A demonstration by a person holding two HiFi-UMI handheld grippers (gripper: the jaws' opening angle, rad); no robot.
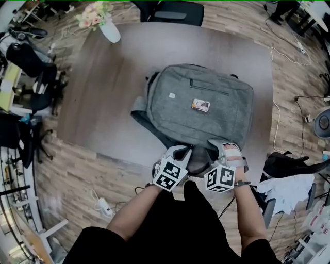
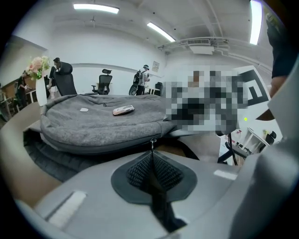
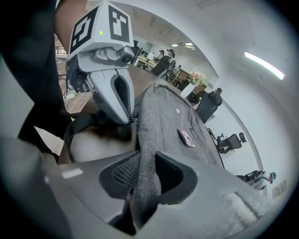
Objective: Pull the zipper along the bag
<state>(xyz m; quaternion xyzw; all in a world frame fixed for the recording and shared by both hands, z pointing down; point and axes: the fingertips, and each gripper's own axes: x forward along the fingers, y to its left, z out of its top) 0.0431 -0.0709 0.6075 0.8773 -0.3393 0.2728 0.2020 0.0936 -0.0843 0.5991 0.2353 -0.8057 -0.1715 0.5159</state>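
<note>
A grey backpack point(image 1: 201, 108) lies flat on the table point(image 1: 98, 103), and both grippers are at its near edge. My left gripper point(image 1: 180, 152) is shut on the black zipper pull point(image 2: 153, 186), whose metal slider point(image 2: 152, 142) sits just past the fingertips at the bag's seam. My right gripper point(image 1: 225, 150) is beside it to the right, shut on a fold of the bag's grey fabric point(image 3: 145, 182). In the right gripper view the left gripper point(image 3: 128, 119) touches the bag's point(image 3: 173, 121) edge. A small patterned packet point(image 1: 200, 105) rests on top of the bag point(image 2: 93, 123).
A white vase of flowers point(image 1: 107, 27) stands at the table's far left corner. A black chair point(image 1: 172, 11) is behind the table, and more office chairs point(image 1: 31, 67) are at the left. A power strip point(image 1: 105, 206) and cables lie on the wooden floor.
</note>
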